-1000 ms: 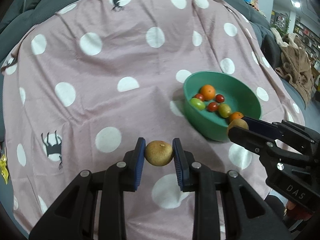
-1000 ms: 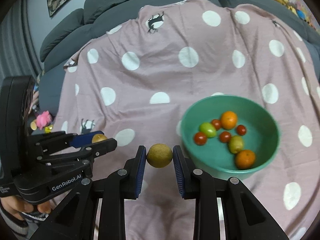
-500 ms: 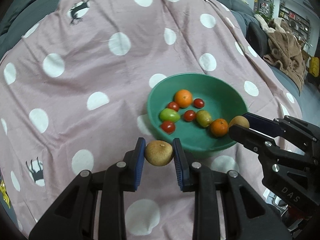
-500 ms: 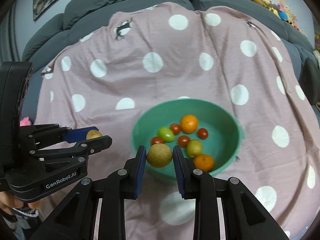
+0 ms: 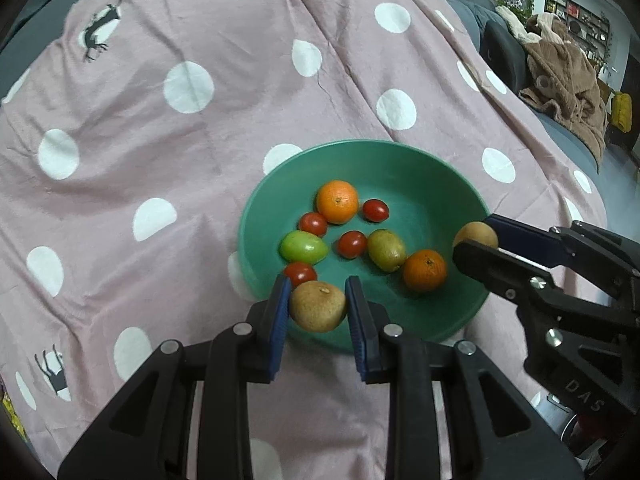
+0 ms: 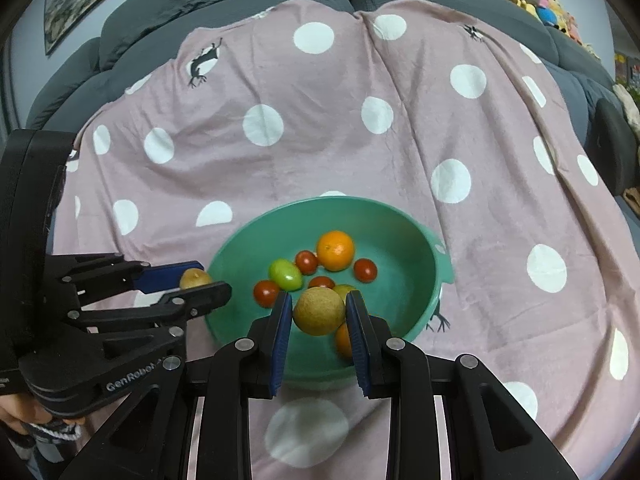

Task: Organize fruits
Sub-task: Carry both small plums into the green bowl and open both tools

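Here, each gripper clasps one brown fruit above the green bowl (image 5: pixel 448 184): left gripper (image 5: pixel 318 306) over the near rim, right gripper (image 6: pixel 318 312) over the interior. Judged best practice: lower each fruit close to the bowl floor, clear of the oranges and tomatoes, before parting the jaws, so nothing bounces out.

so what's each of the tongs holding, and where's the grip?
Left tongs: a brown round fruit, pinched across its sides. Right tongs: another brown fruit, same side pinch. Both over the green bowl.
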Demonstrator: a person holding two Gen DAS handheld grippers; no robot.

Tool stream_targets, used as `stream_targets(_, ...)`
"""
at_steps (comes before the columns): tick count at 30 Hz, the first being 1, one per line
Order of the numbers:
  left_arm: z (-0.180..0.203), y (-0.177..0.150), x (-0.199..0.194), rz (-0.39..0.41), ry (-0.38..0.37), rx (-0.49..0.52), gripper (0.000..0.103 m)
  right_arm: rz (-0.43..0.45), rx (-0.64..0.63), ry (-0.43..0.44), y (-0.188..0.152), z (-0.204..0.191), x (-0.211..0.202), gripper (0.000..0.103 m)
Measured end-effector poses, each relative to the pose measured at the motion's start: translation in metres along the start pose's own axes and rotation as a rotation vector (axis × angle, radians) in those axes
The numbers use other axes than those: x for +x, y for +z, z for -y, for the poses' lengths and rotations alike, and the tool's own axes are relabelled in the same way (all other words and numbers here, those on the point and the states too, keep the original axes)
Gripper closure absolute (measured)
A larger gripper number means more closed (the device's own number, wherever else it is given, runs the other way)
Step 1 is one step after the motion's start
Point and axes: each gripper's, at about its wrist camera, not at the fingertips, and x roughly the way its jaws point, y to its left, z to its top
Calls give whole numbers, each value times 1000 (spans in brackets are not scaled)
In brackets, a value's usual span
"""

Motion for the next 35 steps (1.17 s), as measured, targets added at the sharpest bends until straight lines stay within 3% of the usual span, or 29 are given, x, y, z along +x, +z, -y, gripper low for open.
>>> stream_targets(4,2,7,18,-34,-8,1,74,-49,21,13,6,10,21,72)
stream_targets(6,2,10,26,-67,-13,-2,60,-96,23,-11,8,14,31,71)
stream_targets(7,0,12,27,-69,-2,-6,57,-107,25,-16,9,15,35,71)
stream_targets(11,-6,18,16,-63,14,-26,30,-112,6,-35,16,17,30,71)
stream_targets(14,-13,27,-9,-56,36,-31,15,-120,-31,-51,28,13,17,71)
stream_targets(18,-18,44,-49,-40,57,-17,5,-134,-128,-73,56,-4,-13,67)
stream_targets(21,-24,58,-80,-25,72,-26,1,-164,-168,-57,79,-14,-35,65)
stream_targets(23,-27,67,-96,-1,75,-38,1,-187,-152,-25,93,-15,-45,65)
stream_targets(24,-28,74,-109,14,73,-45,1,-200,-79,-21,99,-16,-51,65)
stream_targets(27,-26,86,-128,35,80,-46,1,-200,-119,-39,113,-25,-66,65)
stream_targets(30,-24,94,-140,38,120,-33,1,-198,-154,-49,122,-33,-77,65)
stream_targets(35,-27,99,-143,36,125,-45,1,-188,-161,-64,130,-35,-88,65)
